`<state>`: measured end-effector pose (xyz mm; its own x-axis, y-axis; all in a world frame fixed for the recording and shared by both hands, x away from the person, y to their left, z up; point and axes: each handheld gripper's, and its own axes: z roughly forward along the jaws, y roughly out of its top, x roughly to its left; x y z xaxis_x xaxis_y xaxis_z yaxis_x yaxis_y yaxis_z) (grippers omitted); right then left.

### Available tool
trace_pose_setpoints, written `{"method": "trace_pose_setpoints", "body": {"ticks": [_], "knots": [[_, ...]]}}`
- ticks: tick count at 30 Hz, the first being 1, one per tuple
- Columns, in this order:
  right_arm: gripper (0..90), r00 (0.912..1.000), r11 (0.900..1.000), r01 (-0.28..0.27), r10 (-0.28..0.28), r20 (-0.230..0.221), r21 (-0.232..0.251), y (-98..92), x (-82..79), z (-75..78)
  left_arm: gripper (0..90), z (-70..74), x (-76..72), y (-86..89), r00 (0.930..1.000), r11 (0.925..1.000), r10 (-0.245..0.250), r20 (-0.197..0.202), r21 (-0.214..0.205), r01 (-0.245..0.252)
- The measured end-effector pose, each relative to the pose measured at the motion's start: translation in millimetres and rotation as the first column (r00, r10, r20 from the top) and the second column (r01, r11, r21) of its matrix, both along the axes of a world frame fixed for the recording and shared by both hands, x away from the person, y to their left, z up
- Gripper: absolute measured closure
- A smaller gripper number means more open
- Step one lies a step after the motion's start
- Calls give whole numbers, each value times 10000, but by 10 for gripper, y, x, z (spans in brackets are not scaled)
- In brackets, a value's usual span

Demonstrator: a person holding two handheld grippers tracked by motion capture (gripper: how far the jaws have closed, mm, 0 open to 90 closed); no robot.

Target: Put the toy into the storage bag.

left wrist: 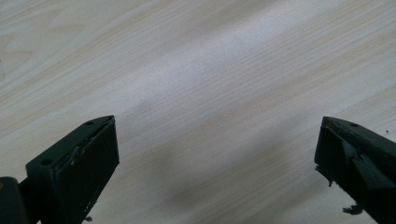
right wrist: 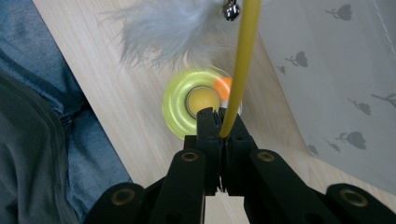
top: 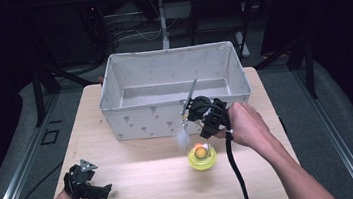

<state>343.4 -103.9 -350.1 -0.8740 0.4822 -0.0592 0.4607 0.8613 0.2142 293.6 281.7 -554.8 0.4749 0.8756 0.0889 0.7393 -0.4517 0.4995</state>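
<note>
At centre frame the right gripper (top: 202, 118) clamps a feather wand (right wrist: 243, 65) over the toy (top: 202, 158); next, likely carry it into the bin (top: 139, 119). Lower left, the left gripper (top: 90, 187) rests open.

A fabric box (top: 173, 87) stood at the upper middle of the frame, on the far half of the table (top: 139, 184). A ring-shaped toy (top: 202, 157) lay right of centre, before the box and apart from it. Just above it hung a feather wand (top: 186, 113), pinched in the right gripper (top: 197, 117). The left gripper (top: 91, 182) rested at the lower left.
</note>
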Motion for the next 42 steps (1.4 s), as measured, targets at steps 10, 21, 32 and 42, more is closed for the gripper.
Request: {"method": "trace_pose_setpoints", "body": {"ticks": [10, 21, 32, 42], "knots": [[880, 9998, 9997, 221, -221, 25, 111, -125, 29, 78, 0, -7, 0, -10, 10000, 10000, 19, 0, 16, -19], [880, 9991, 9991, 429, -429, -72, 61, -289, 45, 142, 0, -3, 15, -15, 10000, 10000, -88, 25, 40, 88], [880, 9979, 9978, 653, -653, 12, -58, -388, 47, 236, 0, 7, 14, -10, 9998, 9999, -99, 146, -59, 99], [880, 9978, 9978, 655, -656, -12, -140, -415, 58, 336, 0, -12, 23, -33, 9998, 9999, -168, 87, -17, 168]]}}
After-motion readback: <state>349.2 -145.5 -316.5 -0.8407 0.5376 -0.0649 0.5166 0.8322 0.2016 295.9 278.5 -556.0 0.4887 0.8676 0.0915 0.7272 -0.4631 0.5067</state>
